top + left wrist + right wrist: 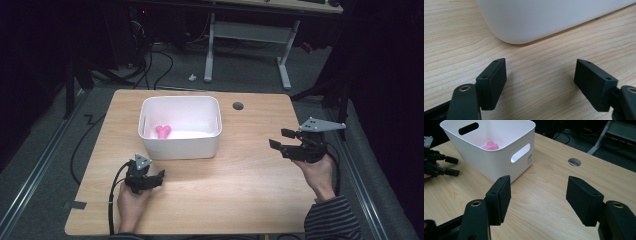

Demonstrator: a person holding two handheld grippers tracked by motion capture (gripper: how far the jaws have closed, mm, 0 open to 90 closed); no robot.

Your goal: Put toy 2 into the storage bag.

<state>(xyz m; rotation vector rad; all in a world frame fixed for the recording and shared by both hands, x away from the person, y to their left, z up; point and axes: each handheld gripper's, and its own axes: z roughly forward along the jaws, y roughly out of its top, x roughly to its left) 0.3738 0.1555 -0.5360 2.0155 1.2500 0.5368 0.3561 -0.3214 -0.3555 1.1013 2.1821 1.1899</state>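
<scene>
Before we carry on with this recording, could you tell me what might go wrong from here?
The left gripper sits low, close to the white bin; a forward push could shove the bin. The pink object lies deep inside, so open jaws may catch the rim. The cable hole could snag anything slid there.

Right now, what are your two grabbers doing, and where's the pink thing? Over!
Left gripper open, empty, near the white bin. Right gripper open, empty, off to the side. Pink thing inside bin. Nothing in the way.

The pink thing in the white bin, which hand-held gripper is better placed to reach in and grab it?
Probably left. The left hand-held gripper sits open beside the white bin, on the side where the pink thing lies. The right hand-held gripper, also open, is farther off.
</scene>
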